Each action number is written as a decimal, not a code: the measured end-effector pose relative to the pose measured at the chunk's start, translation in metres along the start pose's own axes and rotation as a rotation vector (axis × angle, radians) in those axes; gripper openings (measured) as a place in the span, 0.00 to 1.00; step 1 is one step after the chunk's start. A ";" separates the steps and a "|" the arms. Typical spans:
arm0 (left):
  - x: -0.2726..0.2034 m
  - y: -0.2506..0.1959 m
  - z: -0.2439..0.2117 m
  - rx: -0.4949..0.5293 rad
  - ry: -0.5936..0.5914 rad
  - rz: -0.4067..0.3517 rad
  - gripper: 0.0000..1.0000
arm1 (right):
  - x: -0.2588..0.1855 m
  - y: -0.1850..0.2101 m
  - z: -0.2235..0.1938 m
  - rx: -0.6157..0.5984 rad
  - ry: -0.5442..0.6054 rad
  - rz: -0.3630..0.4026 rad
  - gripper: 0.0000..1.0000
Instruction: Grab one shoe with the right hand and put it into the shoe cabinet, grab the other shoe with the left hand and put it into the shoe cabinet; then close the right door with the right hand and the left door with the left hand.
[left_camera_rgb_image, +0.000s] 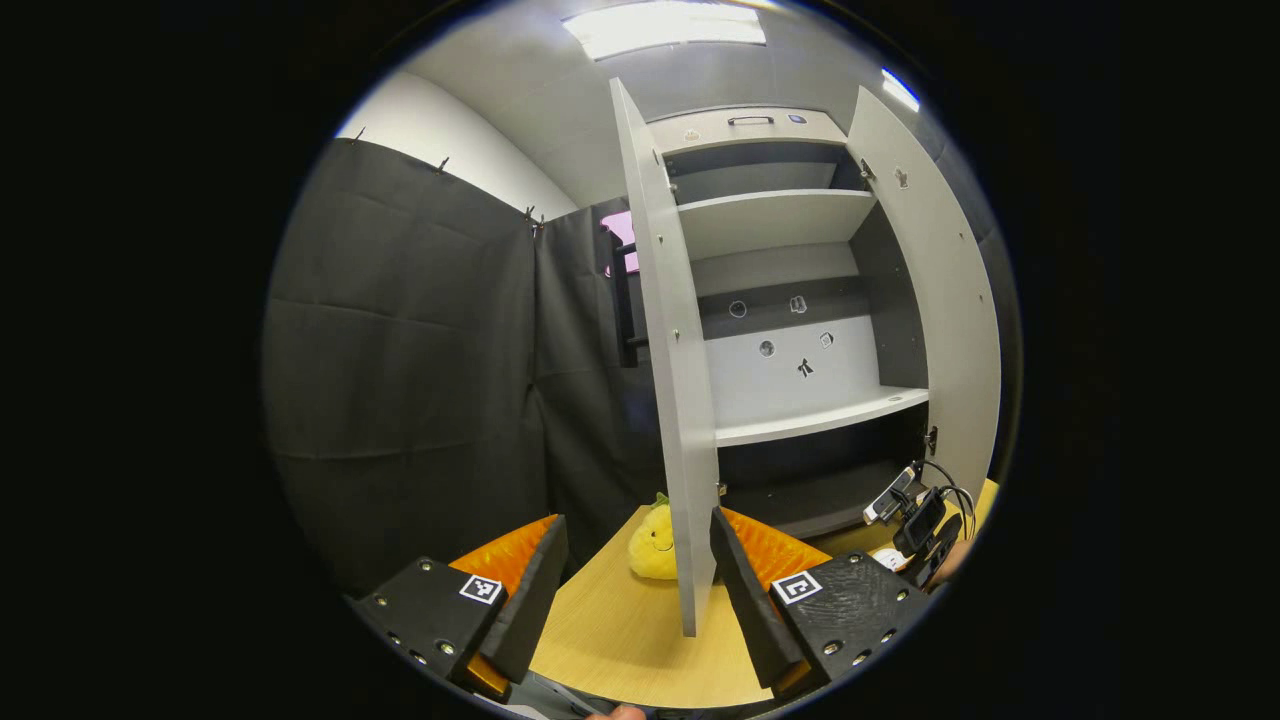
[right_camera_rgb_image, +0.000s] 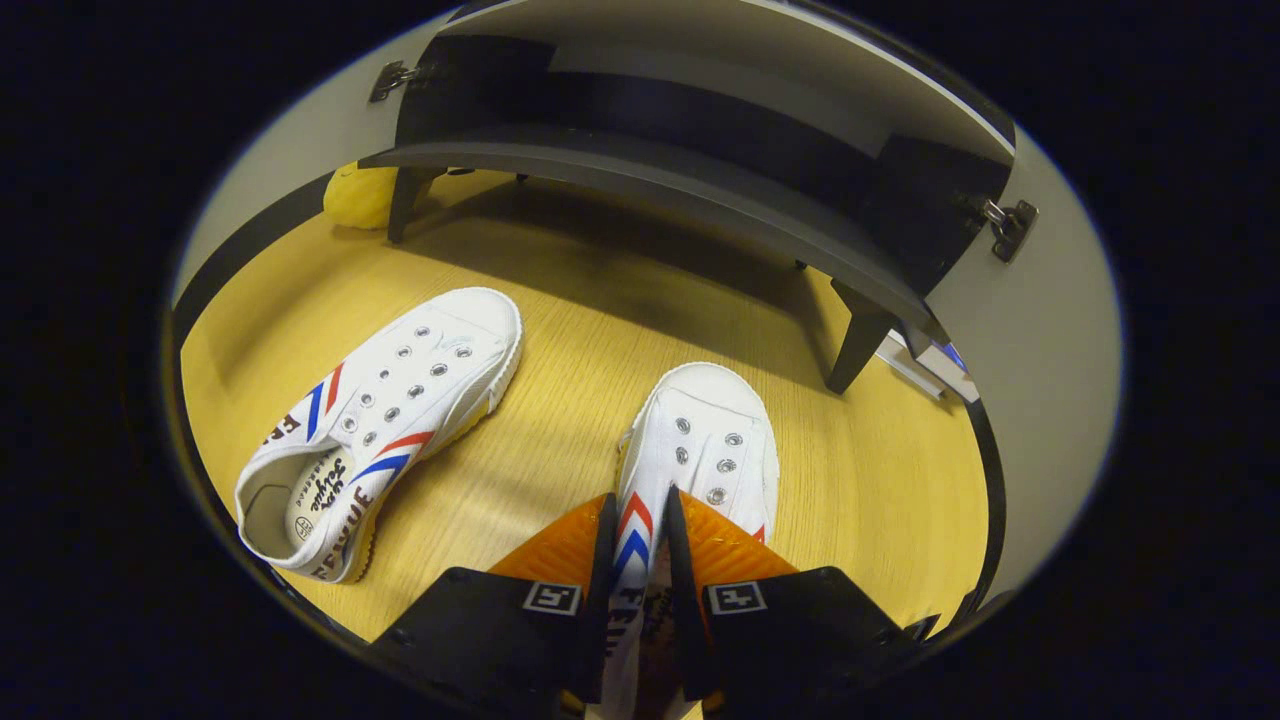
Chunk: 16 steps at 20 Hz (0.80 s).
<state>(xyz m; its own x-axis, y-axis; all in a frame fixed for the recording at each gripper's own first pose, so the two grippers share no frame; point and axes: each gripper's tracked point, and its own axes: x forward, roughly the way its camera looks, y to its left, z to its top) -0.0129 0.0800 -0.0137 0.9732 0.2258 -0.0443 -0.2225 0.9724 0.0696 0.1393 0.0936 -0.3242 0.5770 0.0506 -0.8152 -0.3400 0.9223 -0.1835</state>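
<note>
Wooden table (right_camera_rgb_image: 560, 330) carrying shoe cabinet (left_camera_rgb_image: 800, 330), both doors standing open. Right gripper (right_camera_rgb_image: 640, 525) clamping side wall of near shoe (right_camera_rgb_image: 700, 440), toe pointing at cabinet's bottom opening. Other shoe (right_camera_rgb_image: 390, 410) lying toward table's left edge (untouched). Left gripper (left_camera_rgb_image: 635, 560) hanging with fingers apart, holding nothing. Best move, likely: lifting level, clearing cabinet's lower lip, sliding in toe first. Count: two shoes, two doors, one yellow plush (left_camera_rgb_image: 655, 545).

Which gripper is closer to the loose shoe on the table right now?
Right. The right gripper is clamped on the other shoe beside the loose shoe; the left gripper hangs open facing the cabinet.
</note>
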 end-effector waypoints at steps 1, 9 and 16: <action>0.000 0.000 0.001 0.001 -0.001 -0.002 0.78 | -0.001 0.000 0.001 0.036 -0.002 0.001 0.32; -0.004 -0.005 0.006 0.011 -0.018 -0.024 0.78 | -0.013 -0.008 0.012 0.193 -0.056 0.081 0.02; -0.009 -0.027 0.008 0.012 -0.030 -0.073 0.78 | -0.047 -0.029 0.037 0.263 -0.133 0.099 0.00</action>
<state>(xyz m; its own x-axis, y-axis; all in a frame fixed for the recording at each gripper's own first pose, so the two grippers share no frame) -0.0152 0.0509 -0.0071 0.9881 0.1525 -0.0200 -0.1505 0.9855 0.0790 0.1492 0.0791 -0.2598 0.6488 0.1790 -0.7396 -0.2059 0.9770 0.0558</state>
